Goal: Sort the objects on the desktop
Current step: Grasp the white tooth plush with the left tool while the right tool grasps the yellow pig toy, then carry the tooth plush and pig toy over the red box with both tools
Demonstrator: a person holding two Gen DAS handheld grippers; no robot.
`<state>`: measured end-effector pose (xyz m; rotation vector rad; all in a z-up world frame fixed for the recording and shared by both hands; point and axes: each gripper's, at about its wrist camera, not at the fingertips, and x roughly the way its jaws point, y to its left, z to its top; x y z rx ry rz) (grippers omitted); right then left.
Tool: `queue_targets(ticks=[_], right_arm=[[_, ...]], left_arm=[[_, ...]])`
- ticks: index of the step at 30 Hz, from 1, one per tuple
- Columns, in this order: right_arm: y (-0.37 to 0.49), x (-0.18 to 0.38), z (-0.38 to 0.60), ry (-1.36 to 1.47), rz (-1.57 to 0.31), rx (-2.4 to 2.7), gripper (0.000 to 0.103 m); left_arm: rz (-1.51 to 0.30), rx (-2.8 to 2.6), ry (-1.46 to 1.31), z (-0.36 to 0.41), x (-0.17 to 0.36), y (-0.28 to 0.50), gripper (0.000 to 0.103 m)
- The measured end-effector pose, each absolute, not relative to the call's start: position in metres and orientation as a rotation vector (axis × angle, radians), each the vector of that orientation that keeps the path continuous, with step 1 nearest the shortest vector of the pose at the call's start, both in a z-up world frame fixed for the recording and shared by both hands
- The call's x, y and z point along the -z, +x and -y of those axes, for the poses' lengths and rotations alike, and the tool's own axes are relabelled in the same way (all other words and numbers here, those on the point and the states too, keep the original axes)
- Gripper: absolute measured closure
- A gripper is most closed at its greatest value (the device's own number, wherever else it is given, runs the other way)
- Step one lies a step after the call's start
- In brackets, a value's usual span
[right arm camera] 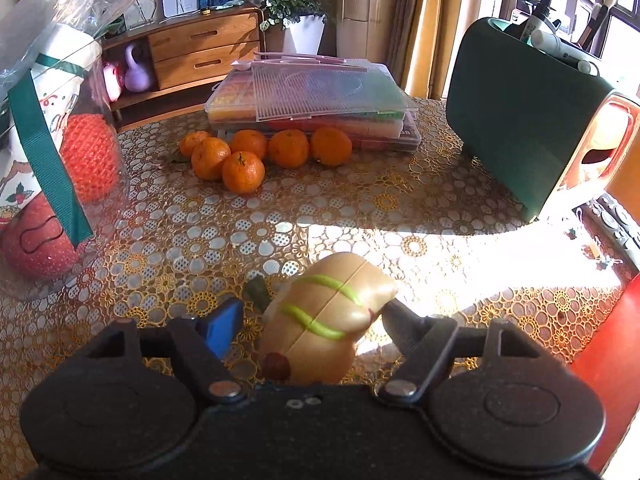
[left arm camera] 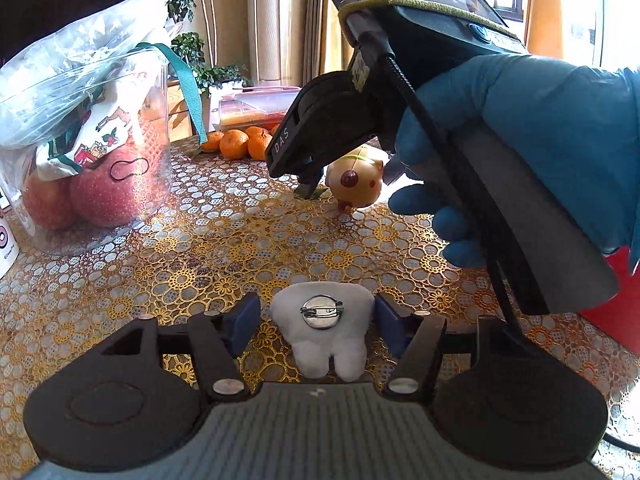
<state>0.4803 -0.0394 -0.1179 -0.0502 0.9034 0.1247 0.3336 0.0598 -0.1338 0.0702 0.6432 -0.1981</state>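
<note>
**Tooth-shaped plush and toy pumpkin on the lace-patterned table**

Tooth-shaped plush (left arm camera: 322, 332), white with a round metal pin on its upper face, lies flat on the table (left arm camera: 224, 240) between the blue pads of the left gripper (left arm camera: 316, 326); the right pad touches its edge, the left stands just apart, so the tongs are spread, not yet pinching. Farther back, the right gripper (right arm camera: 308, 320), held by a blue-gloved hand (left arm camera: 500, 152), straddles a tan toy pumpkin (right arm camera: 332, 312) with green stripes; its right finger touches the toy, its blue left pad stands clear.

A gold-and-white floral cover spreads over the table, with a bright patch of sunlight on the right. Six tangerines (right arm camera: 244, 160) sit before a stack of clear plastic boxes (right arm camera: 312, 96). At left, a clear container (left arm camera: 92, 152) holds apples and a plastic bag. A dark green holder (right arm camera: 524, 116) with pens stands at right. Behind are a wooden cabinet (right arm camera: 204, 48), potted plants and curtains.
</note>
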Motion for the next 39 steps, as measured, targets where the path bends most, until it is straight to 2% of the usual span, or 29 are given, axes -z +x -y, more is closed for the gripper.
queue_targets(ticks=[4,8,20,39], right_arm=[[0.478,0.117,0.044,-0.037,-0.892,-0.111,0.041],[0.476,0.116,0.045,-0.045,-0.897,-0.124,0.045],[0.443,0.091,0.037,-0.026,-0.896,-0.261,0.046],[0.329,0.050,0.054,-0.033,-0.904,-0.478,0.046]], left_arm=[[-0.642,0.191,0.064,-0.060,0.133,0.334,0.050],[-0.646,0.176,0.057,-0.060,0.132,0.331,0.052],[-0.659,0.088,-0.014,-0.085,0.115,0.307,0.052],[-0.643,0.052,-0.054,-0.094,0.071,0.224,0.052]])
